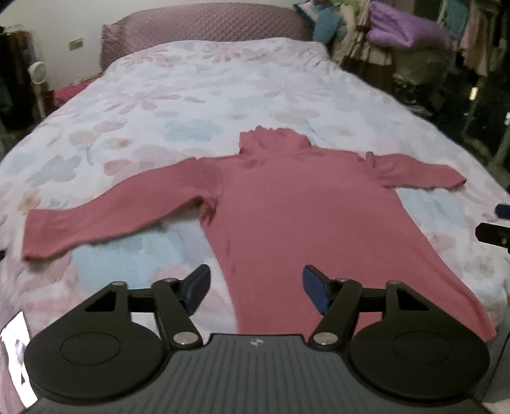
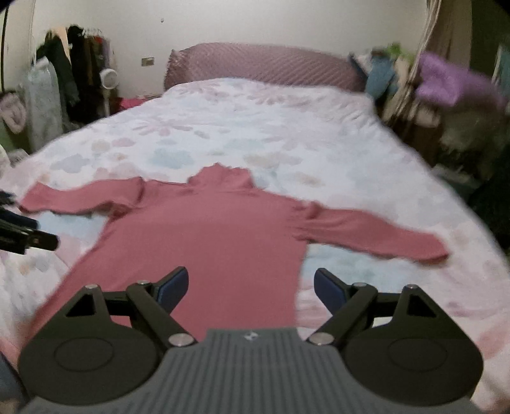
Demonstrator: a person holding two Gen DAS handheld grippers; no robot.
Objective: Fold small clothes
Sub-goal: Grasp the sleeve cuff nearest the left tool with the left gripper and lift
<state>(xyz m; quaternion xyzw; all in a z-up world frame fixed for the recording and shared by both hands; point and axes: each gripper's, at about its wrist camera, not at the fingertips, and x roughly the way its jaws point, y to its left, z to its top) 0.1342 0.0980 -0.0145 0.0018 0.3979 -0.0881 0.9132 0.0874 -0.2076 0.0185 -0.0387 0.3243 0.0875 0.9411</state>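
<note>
Pink turtleneck top [image 1: 302, 207] lies flat on the bed [image 1: 191, 95], front or back up (can't tell which), collar toward the quilted headboard [image 1: 204, 28], hem toward the cameras, both sleeves spread out sideways. Laid open like that it's ready for a first fold; nothing folded yet as far as I can judge. Left hand-held gripper [image 1: 256, 291] hovers above the hem area near the garment's left edge, fingers spread wide, nothing between them. Right hand-held gripper [image 2: 251, 289] is the same: released, empty, hanging over the right edge of the body with one finger above fabric and the other above the floral duvet [image 2: 350, 153]. Both are apart from the cloth, no contact visible. Each one straddling a side seam suggests a setup for pinching the hem corners or going out to the sleeves; likely next call is sleeves in first, then body up toward the collar. Thin knit should bunch easily on the soft duvet, so pinch low and pull flat. Both views are motion-blurred, so fine detail is unreliable. Clothes piles [image 1: 398, 35] sit beside the bed, not involved.
</note>
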